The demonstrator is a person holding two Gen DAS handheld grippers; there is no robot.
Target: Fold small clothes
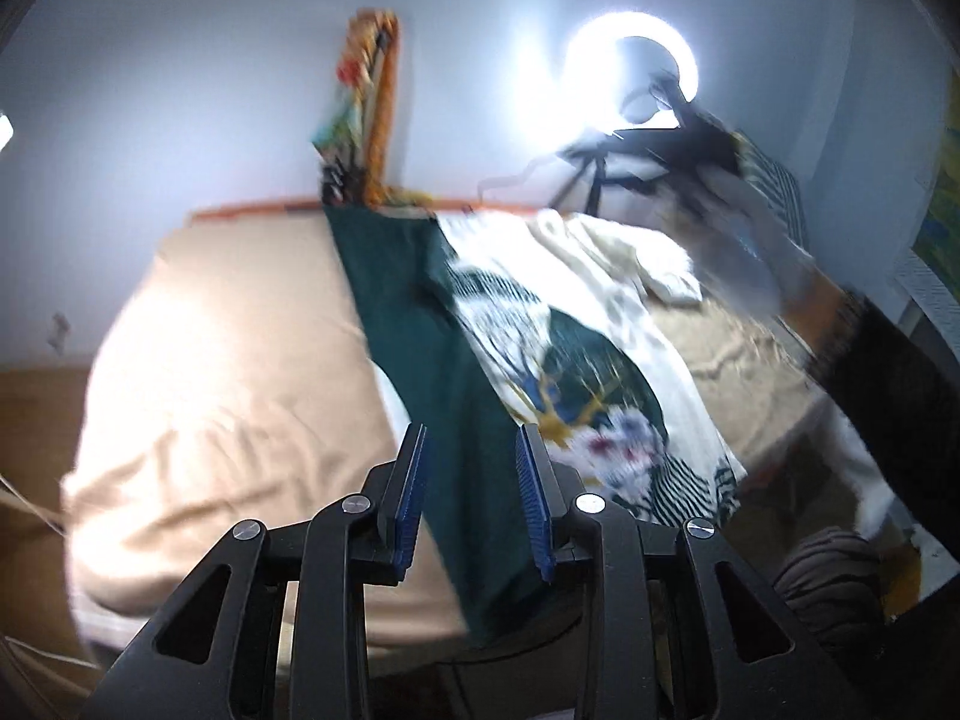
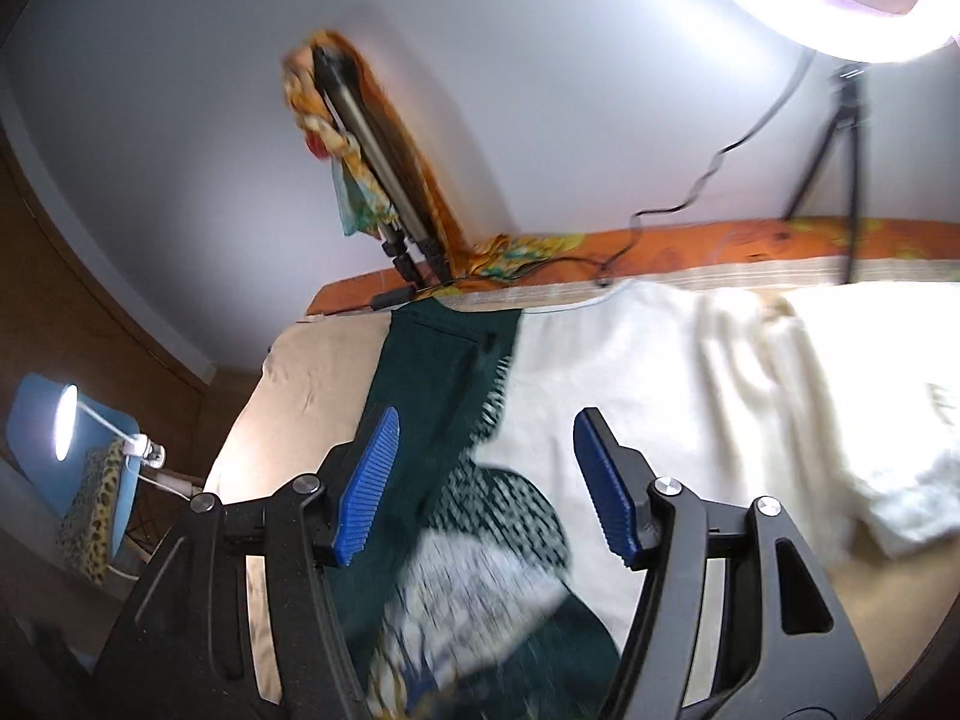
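Clearly both tongs, left (image 1: 471,474) and right (image 2: 483,483), gape empty over the green garment (image 1: 432,360); at twelve o'clock its far edge could bunch.

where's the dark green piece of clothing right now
In both wrist views the dark green garment lies stretched along the bed, left of the white patterned cloth, its far end near the orange border.

Left hand-held gripper (image 1: 474,468) parted, green printed garment (image 1: 456,372), beige bed (image 1: 240,324)
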